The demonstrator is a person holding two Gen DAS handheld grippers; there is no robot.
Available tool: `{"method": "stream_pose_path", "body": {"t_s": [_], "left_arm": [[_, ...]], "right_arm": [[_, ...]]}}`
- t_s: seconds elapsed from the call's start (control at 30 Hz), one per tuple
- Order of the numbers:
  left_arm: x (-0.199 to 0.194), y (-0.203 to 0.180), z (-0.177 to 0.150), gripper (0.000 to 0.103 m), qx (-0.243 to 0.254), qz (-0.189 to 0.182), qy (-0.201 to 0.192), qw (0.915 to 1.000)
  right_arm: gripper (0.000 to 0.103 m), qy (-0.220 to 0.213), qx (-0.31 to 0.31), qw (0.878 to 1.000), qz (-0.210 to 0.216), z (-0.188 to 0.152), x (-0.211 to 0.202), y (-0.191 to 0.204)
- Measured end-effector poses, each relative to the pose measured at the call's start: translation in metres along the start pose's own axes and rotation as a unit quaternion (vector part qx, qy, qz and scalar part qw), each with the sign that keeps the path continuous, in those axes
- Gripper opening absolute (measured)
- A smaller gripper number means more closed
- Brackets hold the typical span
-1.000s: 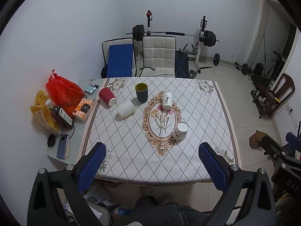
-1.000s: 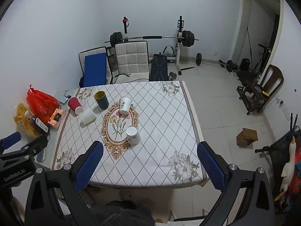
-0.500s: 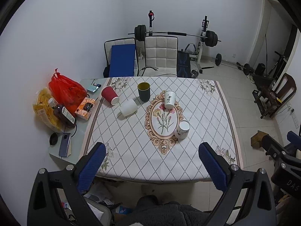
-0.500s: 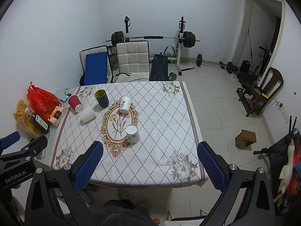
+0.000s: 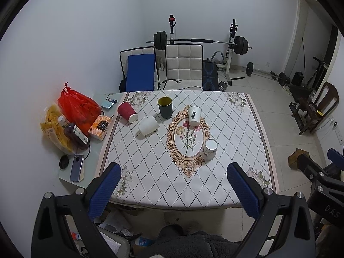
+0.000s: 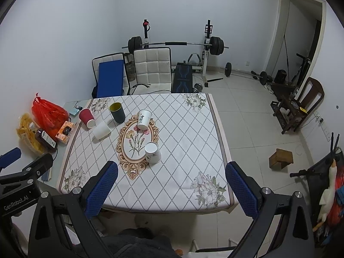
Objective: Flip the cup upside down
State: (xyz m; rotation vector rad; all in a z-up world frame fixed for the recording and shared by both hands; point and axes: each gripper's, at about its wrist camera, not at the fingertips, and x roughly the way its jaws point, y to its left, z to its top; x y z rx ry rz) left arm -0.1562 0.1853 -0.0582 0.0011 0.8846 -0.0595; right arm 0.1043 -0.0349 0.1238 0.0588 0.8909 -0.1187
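Several cups sit on the patterned tablecloth (image 5: 150,167). A dark green cup (image 5: 165,107) (image 6: 117,112) stands upright. A white printed paper cup (image 5: 194,115) (image 6: 144,119) stands upright on the floral oval. A white floral cup (image 5: 209,149) (image 6: 152,152) stands near the oval's right edge. A red paper cup (image 5: 127,113) (image 6: 86,118) and a plain white cup (image 5: 148,126) (image 6: 101,130) lie on their sides at the left. My left gripper (image 5: 174,189) and right gripper (image 6: 172,188) are open and empty, held high above the table's near edge.
A red bag (image 5: 78,105), a snack bag, a bottle (image 5: 76,134), an orange box (image 5: 100,127) and a phone (image 5: 76,167) sit on the glass strip at the table's left. Chairs (image 5: 183,64) and a barbell rack stand behind the table. A wooden stool (image 6: 280,158) is on the floor at the right.
Both grippers have drawn slightly back and up, so the table looks a little smaller and farther. The cups have not moved and the jaws stay open.
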Motion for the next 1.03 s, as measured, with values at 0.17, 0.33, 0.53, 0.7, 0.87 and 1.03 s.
{"method": "stream_pose_path", "body": {"t_s": [0.17, 0.33, 0.53, 0.7, 0.87, 1.03], "left_arm": [[-0.0021, -0.0018, 0.0011, 0.101, 0.005, -0.004, 0.002, 1.0000], [-0.0023, -0.0018, 0.0022, 0.101, 0.006, -0.006, 0.003, 1.0000], [-0.0018, 0.0001, 0.0027, 0.101, 0.007, -0.006, 0.003, 1.0000], [0.0003, 0.0028, 0.0029, 0.101, 0.005, -0.006, 0.004, 1.0000], [0.0002, 0.0029, 0.0016, 0.101, 0.008, -0.006, 0.004, 0.9999], [0.0001, 0.0027, 0.0017, 0.101, 0.008, -0.008, 0.004, 0.9999]], "right_arm": [[0.102, 0.000, 0.000, 1.000, -0.003, -0.0012, -0.0032, -0.0028], [0.102, 0.003, -0.002, 1.000, -0.006, -0.0022, -0.0045, -0.0074], [0.102, 0.002, -0.005, 1.000, -0.004, -0.0040, -0.0047, -0.0089], [0.102, 0.003, -0.009, 1.000, 0.000, -0.0047, -0.0032, -0.0088], [0.102, 0.004, -0.007, 1.000, 0.003, -0.0055, -0.0027, -0.0087], [0.102, 0.004, -0.007, 1.000, 0.004, -0.0060, -0.0003, -0.0091]]}}
